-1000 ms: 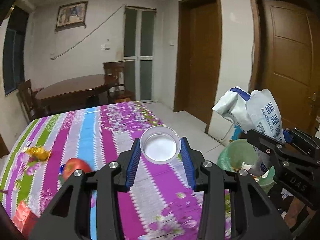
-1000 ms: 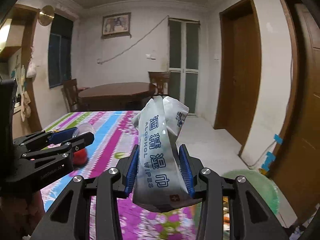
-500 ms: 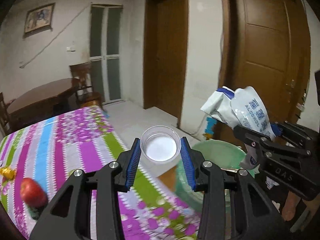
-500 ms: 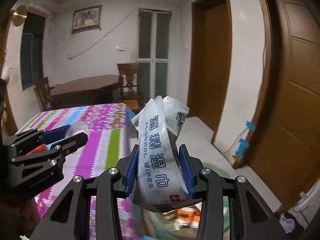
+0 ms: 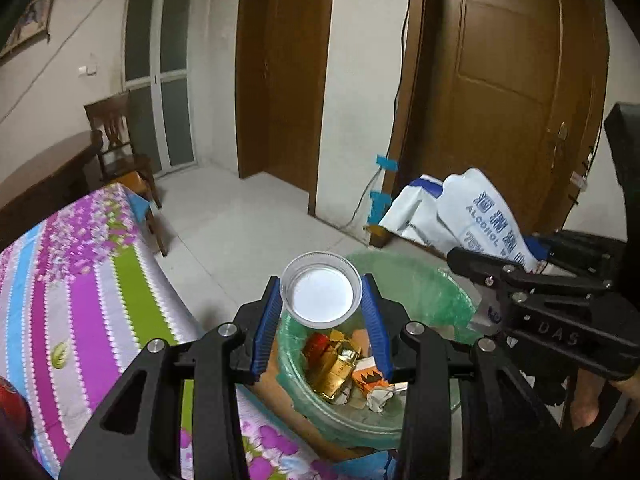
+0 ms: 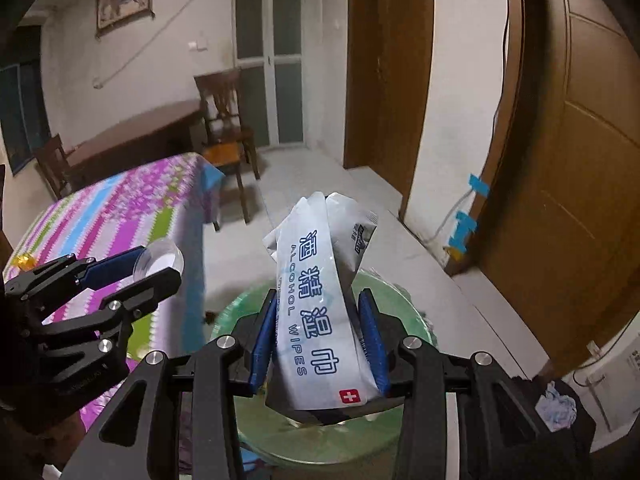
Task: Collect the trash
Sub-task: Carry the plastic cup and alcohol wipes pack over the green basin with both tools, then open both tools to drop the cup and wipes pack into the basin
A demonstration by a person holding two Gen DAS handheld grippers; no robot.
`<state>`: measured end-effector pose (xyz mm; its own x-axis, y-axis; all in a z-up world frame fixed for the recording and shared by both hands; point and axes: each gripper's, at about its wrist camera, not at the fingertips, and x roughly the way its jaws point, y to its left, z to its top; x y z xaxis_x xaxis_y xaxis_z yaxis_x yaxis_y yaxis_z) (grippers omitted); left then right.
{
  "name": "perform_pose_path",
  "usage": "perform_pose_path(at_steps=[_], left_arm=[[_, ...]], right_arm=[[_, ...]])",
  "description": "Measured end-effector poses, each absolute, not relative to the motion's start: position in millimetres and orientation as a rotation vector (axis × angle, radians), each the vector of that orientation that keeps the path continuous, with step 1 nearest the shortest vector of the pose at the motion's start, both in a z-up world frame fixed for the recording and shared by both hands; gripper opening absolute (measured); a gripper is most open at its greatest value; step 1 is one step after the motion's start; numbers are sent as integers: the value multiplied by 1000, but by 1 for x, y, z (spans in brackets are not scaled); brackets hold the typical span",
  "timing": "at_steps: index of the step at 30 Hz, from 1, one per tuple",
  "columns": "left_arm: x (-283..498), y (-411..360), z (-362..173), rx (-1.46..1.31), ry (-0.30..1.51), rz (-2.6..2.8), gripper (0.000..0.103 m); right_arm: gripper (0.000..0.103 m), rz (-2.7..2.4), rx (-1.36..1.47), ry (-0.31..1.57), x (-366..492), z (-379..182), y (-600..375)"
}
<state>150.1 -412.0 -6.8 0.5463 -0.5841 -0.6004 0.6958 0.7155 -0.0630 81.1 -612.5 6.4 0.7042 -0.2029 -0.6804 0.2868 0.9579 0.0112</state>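
Two bits of trash held over the bin, ready to drop

The left hand-held gripper (image 5: pixel 322 300) pinches a small round clear plastic lid (image 5: pixel 320 295); the right hand-held gripper (image 6: pixel 318 330) pinches a white alcohol wipes packet (image 6: pixel 320 304). Just below both sits the green plastic-lined trash bin (image 5: pixel 424 284), with wrappers already inside. Letting go is left, and a gold wrapper (image 6: pixel 22 260) waits on the striped surface (image 5: pixel 92 292)
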Motion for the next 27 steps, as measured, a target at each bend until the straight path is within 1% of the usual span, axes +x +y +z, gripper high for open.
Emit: perform_pose_path(at_steps=[5, 14, 27], left_arm=[[154, -432, -23, 218, 689, -763, 39], [167, -452, -35, 242, 740, -754, 39], [176, -462, -45, 254, 761, -747, 39]], right_arm=[[41, -285, 147, 800, 96, -19, -624], [41, -300, 190, 862, 108, -59, -632], [41, -304, 197, 882, 116, -70, -635]])
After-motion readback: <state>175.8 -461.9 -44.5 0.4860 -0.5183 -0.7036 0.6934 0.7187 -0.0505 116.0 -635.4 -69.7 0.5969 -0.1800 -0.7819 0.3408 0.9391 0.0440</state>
